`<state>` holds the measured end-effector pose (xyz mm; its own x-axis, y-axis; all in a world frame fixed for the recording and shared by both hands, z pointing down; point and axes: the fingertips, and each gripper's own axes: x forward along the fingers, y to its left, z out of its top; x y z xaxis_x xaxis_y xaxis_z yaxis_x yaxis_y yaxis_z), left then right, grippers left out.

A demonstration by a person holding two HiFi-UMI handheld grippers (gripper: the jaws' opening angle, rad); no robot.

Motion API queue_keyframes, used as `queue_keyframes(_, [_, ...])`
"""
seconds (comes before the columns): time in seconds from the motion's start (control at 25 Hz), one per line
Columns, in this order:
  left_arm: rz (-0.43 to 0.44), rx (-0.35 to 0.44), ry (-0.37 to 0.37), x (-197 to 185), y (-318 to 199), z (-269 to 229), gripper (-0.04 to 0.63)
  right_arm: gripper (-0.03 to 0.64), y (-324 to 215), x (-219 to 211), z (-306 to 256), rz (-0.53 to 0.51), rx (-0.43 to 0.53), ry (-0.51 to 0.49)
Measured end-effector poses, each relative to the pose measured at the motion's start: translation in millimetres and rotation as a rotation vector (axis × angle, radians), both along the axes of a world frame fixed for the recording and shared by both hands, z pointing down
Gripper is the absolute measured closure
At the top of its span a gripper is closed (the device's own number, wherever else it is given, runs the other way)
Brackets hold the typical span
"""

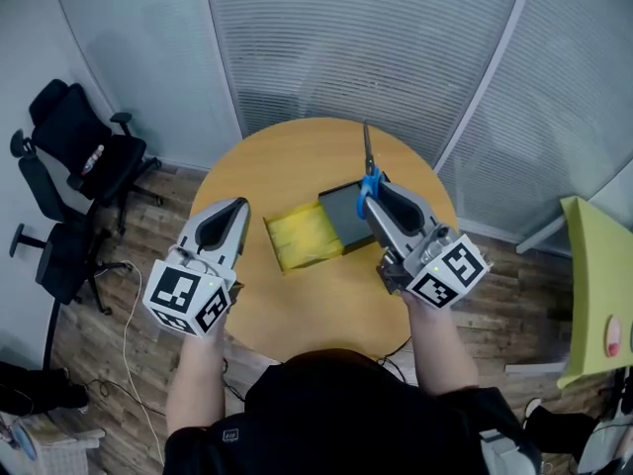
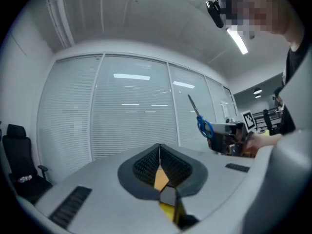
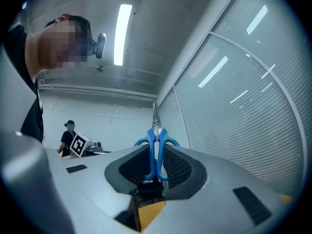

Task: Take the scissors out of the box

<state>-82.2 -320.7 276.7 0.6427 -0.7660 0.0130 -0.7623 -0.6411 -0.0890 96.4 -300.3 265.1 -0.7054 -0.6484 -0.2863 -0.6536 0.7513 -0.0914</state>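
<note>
The round wooden surface (image 1: 297, 151) has a dark box (image 1: 343, 216) on it, with a yellow thing (image 1: 302, 237) touching its left side. The left gripper (image 1: 233, 209) is held about level over the surface's left part. Its fingers (image 2: 144, 165) are pressed together with nothing in them. The right gripper (image 1: 374, 196) tips up a little above the box. Its fingers squeeze the blue handles of the scissors (image 1: 368, 161). The scissors stick straight out, blades pointing away from the person and a bit up.
</note>
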Motion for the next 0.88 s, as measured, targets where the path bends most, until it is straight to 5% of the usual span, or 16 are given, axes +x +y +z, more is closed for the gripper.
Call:
queue_keyframes(0.12, [-0.053, 0.005, 0.04, 1, 5, 6, 0.58, 0.515, 1, -6, 13, 0.008, -0.02, 0.004])
queue_keyframes(0.88, [-0.036, -0.076, 0.022, 16, 18, 39, 0.58, 0.515, 20, -11, 48, -0.025, -0.066, 0.013])
